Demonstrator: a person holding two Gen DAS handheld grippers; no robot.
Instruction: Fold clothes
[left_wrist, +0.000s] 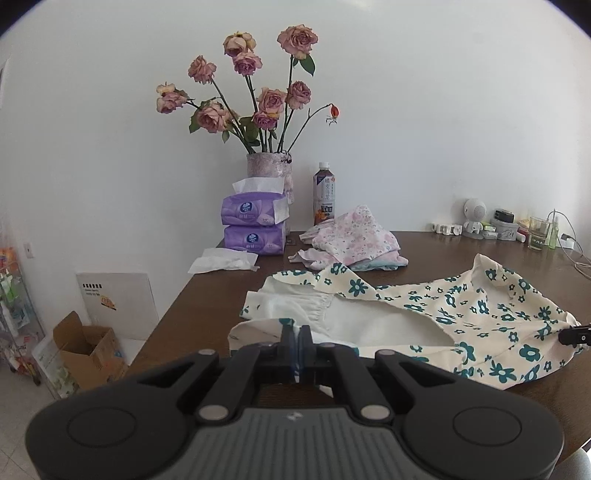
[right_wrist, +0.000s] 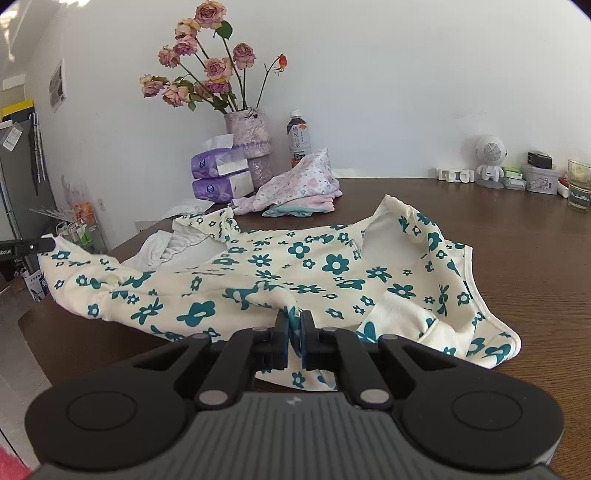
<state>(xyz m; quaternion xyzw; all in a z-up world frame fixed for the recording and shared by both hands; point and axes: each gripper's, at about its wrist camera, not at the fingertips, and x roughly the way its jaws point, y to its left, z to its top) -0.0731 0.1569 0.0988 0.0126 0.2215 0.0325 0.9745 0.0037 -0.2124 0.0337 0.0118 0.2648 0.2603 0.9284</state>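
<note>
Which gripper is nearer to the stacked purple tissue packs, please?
Left. The left gripper grips the garment's end below the tissue packs; the right gripper grips its opposite end, farther away.

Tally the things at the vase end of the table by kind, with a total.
Tissue packs: 2
Vase: 1
Bottle: 1
Loose tissue: 1
Total: 5

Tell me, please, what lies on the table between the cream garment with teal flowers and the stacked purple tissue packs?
Loose white tissue sheets lie there, near the tissue packs; otherwise bare brown table up to the garment. The left wrist view shows it best.
</note>
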